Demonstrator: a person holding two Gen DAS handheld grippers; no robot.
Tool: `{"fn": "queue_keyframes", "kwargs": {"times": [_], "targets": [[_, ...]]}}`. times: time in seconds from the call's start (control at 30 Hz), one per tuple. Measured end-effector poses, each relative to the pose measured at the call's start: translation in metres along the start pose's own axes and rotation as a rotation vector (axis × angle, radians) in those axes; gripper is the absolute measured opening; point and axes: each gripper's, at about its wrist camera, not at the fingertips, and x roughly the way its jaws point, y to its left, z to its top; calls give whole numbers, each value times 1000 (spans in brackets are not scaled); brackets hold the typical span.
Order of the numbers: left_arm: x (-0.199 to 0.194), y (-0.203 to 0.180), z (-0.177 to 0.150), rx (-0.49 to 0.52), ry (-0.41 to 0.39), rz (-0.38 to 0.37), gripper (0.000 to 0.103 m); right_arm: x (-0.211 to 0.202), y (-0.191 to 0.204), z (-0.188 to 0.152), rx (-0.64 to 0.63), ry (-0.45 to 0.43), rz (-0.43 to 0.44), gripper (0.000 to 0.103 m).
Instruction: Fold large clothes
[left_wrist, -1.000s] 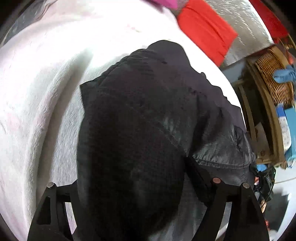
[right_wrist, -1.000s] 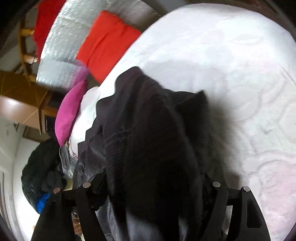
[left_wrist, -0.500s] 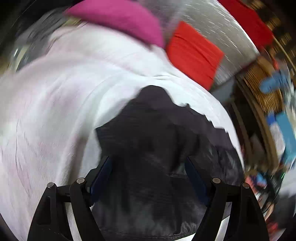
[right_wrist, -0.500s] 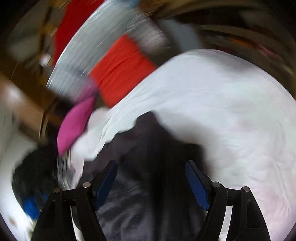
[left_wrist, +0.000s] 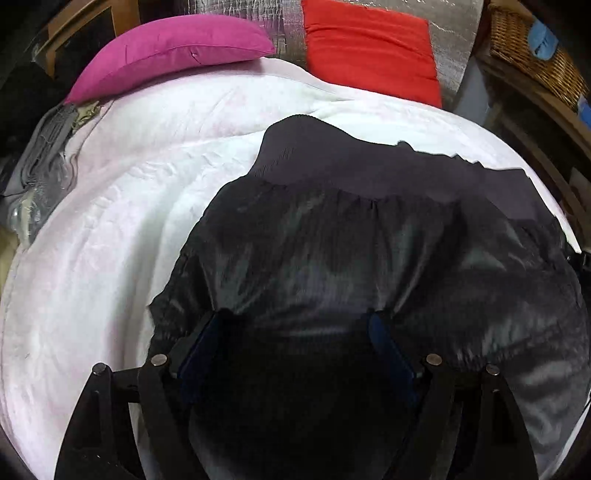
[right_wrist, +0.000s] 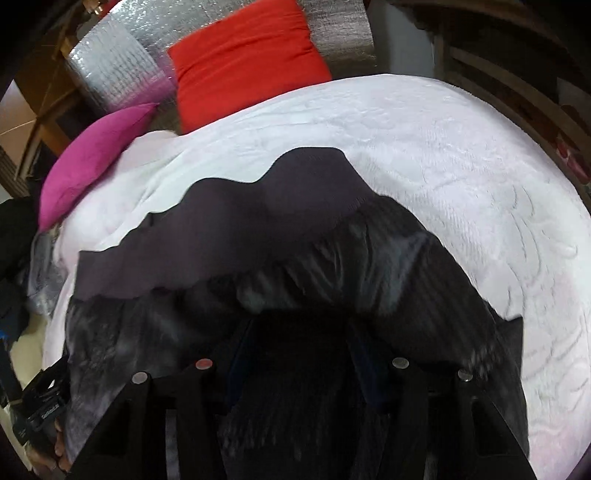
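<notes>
So the surface here is a bed with a white quilt (left_wrist: 110, 258), textured stitching all over it, visible across the right half of the right wrist view (right_wrist: 461, 166). At the top of both frames there's a pink pillow (left_wrist: 166, 48) on the left and a red cushion (left_wrist: 369, 48) next to it, leaning on silvery padded sheeting (right_wrist: 118, 62). A wicker basket (left_wrist: 535, 55) sits in the upper right corner of the left wrist view, with dark wooden furniture around it. Some grey stuff is bunched at the left edge of the bed.

The garment (left_wrist: 369, 258) is black and shiny with a matte ribbed band (left_wrist: 351, 158) along its far edge. It fills the lower middle of both frames, lying on the quilt. The band end points toward the top of the frame, toward the pillows, and the band itself runs roughly left to right; can't really tell the long axis since the near end is hidden under the grippers.

Left gripper (left_wrist: 295, 332): jaws wide apart, fabric bunched between the blue pads, but I can't tell if they press on it. Right gripper (right_wrist: 295, 339): jaws have just been closing, dark fabric sits between them; too dark to say if it's actually pinched.
</notes>
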Motion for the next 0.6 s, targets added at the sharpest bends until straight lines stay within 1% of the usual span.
{"fn": "queue_keyframes", "kwargs": {"times": [0.07, 0.13, 0.23, 0.3, 0.33, 0.37, 0.4, 0.47, 0.5, 0.57, 0.6], "targets": [[10, -3, 0, -4, -28, 14, 87, 9, 2, 3, -8, -16, -20, 55], [8, -7, 0, 13, -40, 41, 88, 8, 1, 3, -7, -32, -27, 55], [-1, -9, -1, 13, -38, 63, 87, -5, -3, 1, 18, -50, 2, 55], [-20, -9, -3, -6, -33, 44, 87, -20, -4, -4, 59, -42, 34, 55], [-33, -9, -4, -16, -48, 17, 87, -30, -1, -4, 63, -44, 55, 55], [-49, -10, -6, -21, -75, -9, 87, -46, 4, -9, 44, -61, 90, 55], [-64, -12, -9, -18, -96, -16, 87, -59, 11, -15, 14, -82, 102, 56], [-83, -17, -18, -8, -118, -13, 87, -77, 21, -26, -40, -99, 111, 62], [-93, -19, -24, 0, -131, -14, 87, -88, 29, -36, -72, -95, 132, 66], [-99, -24, -36, 20, -122, -3, 89, -97, 38, -49, -95, -81, 163, 66], [-99, -27, -44, 34, -100, 9, 89, -100, 38, -55, -96, -76, 168, 66]]}}
